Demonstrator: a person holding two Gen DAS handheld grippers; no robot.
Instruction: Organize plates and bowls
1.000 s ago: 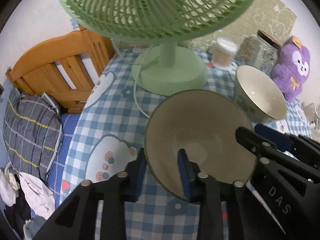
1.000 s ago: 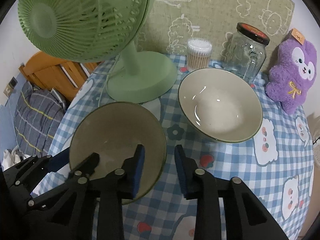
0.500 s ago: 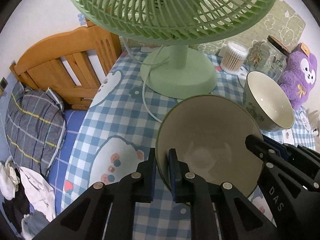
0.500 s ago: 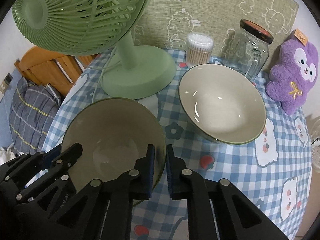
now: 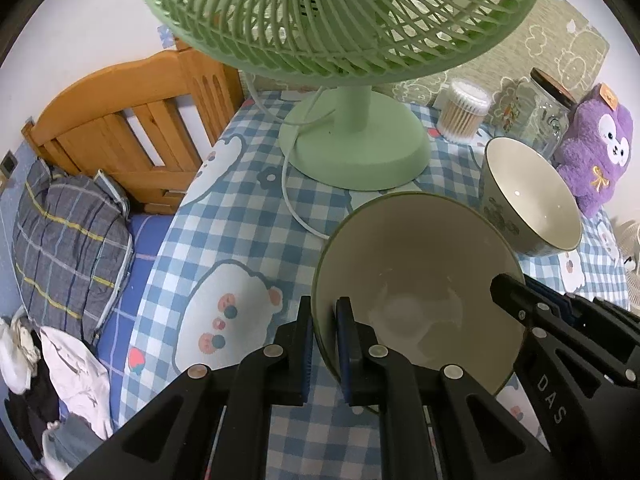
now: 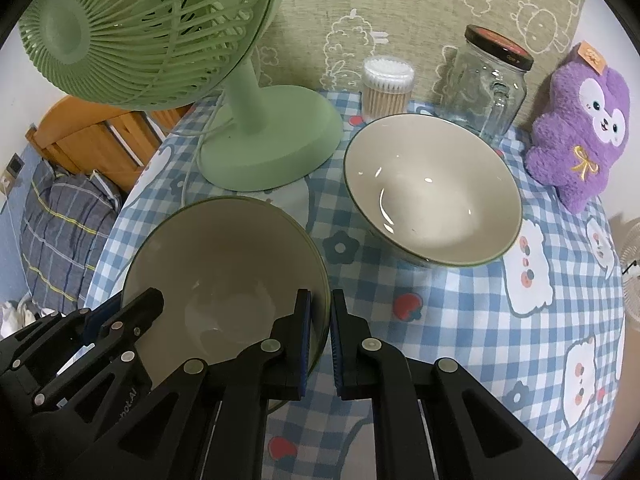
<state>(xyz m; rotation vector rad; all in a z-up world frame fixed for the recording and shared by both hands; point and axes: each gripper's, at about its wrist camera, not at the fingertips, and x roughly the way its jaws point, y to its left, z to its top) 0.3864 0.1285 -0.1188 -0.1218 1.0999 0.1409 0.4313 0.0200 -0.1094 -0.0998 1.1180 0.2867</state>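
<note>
A cream bowl with a green rim [image 5: 416, 280] is held between both grippers above the checked tablecloth; it also shows in the right wrist view [image 6: 224, 264]. My left gripper [image 5: 323, 320] is shut on its left rim. My right gripper [image 6: 321, 316] is shut on its right rim and also shows at the lower right of the left wrist view [image 5: 560, 320]. A second, similar bowl [image 6: 432, 188] stands on the table to the right, in front of a glass jar; it also shows in the left wrist view [image 5: 532, 196].
A green table fan [image 6: 264, 136] stands behind the held bowl, its cord [image 5: 288, 196] trailing on the cloth. A cotton swab tub [image 6: 387, 84], a glass jar [image 6: 488, 84] and a purple plush toy [image 6: 580, 128] line the back. A wooden bed frame [image 5: 132, 128] lies left.
Both grippers have closed on the near bowl's rim, one on each side. The bowl now sits slightly higher and nearer in the views.
</note>
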